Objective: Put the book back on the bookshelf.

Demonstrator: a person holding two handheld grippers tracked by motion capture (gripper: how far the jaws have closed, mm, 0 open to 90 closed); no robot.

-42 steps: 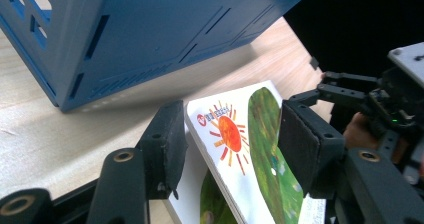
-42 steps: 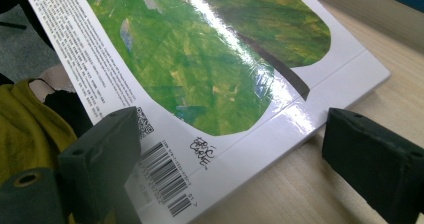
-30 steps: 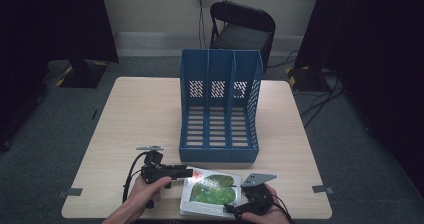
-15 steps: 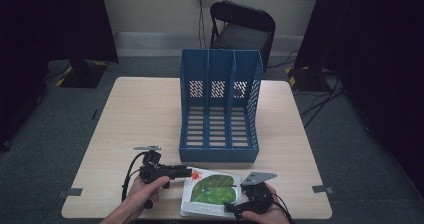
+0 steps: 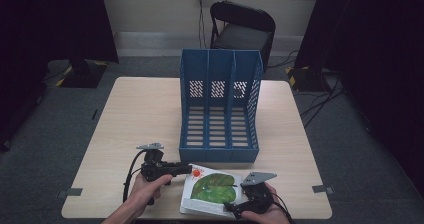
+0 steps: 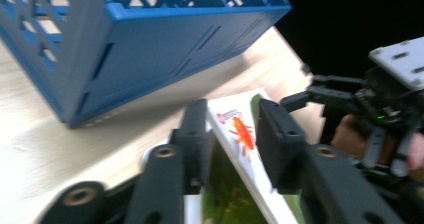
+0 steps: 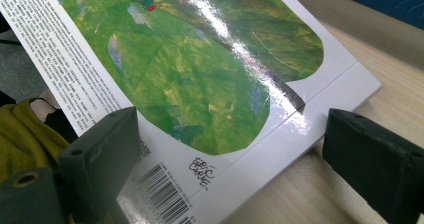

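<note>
We note the picture book [image 5: 212, 191] lying flat on the desk [image 5: 135, 119] just before the blue file rack [image 5: 220, 106], left tongs [image 6: 232, 134] just closed on its corner to lift it, right tongs [image 7: 225, 154] open astride the spine corner.

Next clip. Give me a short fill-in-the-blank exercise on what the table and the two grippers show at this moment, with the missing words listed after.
1. The file holder on the table is coloured ____.
2. The file holder is split into ____ compartments.
3. The left gripper has its jaws on either side of a corner of the ____.
4. The right gripper has its jaws standing ____ at the corner of the book that bears the barcode.

Missing words: blue; three; book; open
</note>
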